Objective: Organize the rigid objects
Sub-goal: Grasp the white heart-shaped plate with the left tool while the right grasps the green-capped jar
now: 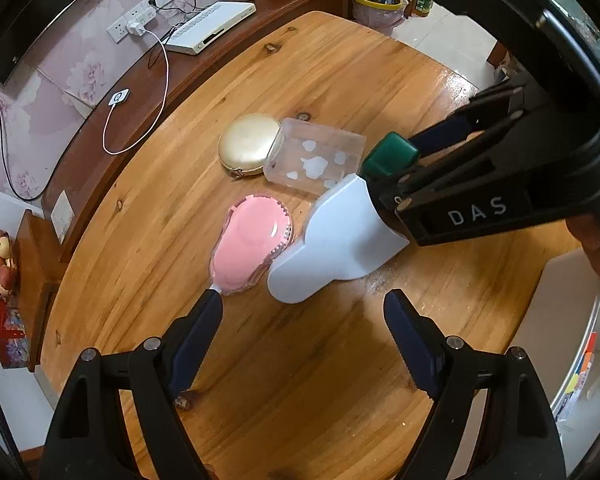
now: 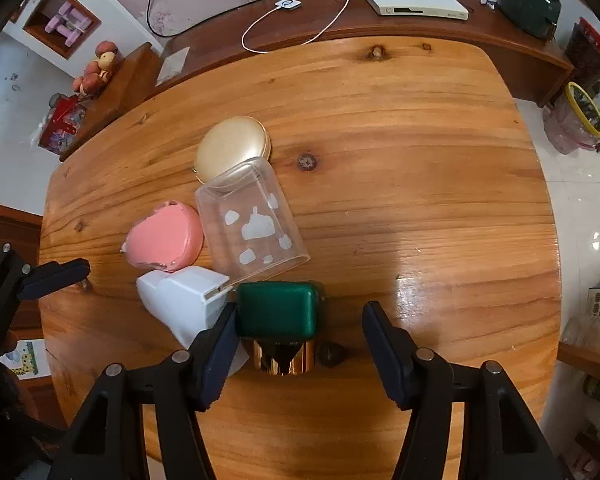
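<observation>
sideboard (image 2: 440,28): white set-top box (image 2: 414,0) and green radio (image 2: 530,0) seen on top | white charging cable (image 1: 140,92): looped across it | lined wastebin (image 1: 376,8): seen on floor beyond table

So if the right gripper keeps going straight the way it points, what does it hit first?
Probably the green-capped bottle: it lies between the right gripper's fingers, close to the left one. The wooden table is right beneath, though depth is hard to judge.
</observation>
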The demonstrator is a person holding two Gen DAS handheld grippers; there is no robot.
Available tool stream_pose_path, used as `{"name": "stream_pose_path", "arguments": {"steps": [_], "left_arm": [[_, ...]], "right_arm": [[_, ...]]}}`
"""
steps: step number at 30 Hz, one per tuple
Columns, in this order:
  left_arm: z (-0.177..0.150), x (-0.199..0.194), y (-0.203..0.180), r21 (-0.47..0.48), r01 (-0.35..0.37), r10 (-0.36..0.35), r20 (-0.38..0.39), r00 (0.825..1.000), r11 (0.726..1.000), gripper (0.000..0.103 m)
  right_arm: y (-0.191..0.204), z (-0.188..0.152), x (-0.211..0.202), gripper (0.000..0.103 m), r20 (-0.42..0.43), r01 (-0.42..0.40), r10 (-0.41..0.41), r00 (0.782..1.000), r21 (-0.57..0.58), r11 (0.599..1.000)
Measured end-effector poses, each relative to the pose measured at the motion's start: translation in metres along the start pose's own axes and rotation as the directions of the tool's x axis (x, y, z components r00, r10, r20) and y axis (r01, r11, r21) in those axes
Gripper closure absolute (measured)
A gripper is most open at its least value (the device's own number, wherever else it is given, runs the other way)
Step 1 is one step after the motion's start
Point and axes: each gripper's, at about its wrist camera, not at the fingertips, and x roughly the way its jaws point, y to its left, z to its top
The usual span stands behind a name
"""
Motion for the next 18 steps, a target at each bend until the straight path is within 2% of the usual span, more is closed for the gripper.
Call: {"name": "stream_pose_path", "arguments": {"steps": [1,2,3,18], "left_arm": [[0.001,0.001,-0.001,0.002,0.004,-0.004,0.001,1.000,1.000,0.018],[0.002,0.002,-0.002,0.005,0.005,-0.005,0.003,1.000,1.000,0.018],[0.004,0.003,-0.004,0.010,0.008,-0.008,0.004,1.000,1.000,0.018],[0.019,0.025,-0.029,0.186,-0.054,0.056,-0.002,0.998,0.981,0.018]], "right_arm": [[-0.001,0.000,0.001,0.048,0.000,-0.001,0.001,1.000,0.003,1.000],[-0.001,0.000,0.000,0.058,0.010,0.005,-0.005,1.000,0.000,1.000],[-0.002,0.000,0.000,0.060,0.008,0.008,-0.008,1.000,-0.001,1.000],[-0.030,-0.002,-0.005,0.060,-0.031,0.011,-0.009,0.999,0.055,0.998]]}}
